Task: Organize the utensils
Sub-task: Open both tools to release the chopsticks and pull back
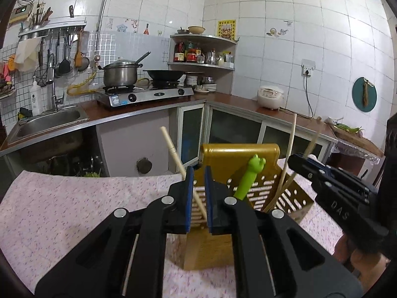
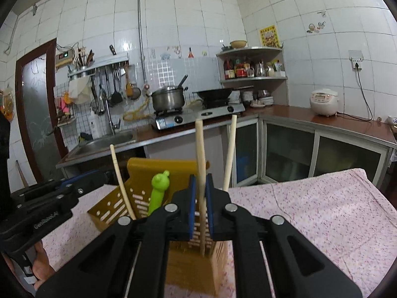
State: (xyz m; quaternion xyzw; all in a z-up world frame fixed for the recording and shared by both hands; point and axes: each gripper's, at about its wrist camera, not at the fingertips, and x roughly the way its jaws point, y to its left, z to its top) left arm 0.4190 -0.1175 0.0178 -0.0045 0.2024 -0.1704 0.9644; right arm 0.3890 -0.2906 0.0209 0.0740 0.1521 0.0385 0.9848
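A: Both views are evenly lit, fairly bright, soft and slightly cool; no lamp shows in either.

B: Glare?

A: Small highlights on the white wall tiles and a sheen on the steel pot. Shadows are faint; the open space under the sink is the darkest part.

B: Distortion?

A: Strong fisheye: tile lines and the counter edge bow, and black vignetting fills the corners.

B: Sharpness?

A: The background is crisp enough. The chopstick in the right view smears slightly.
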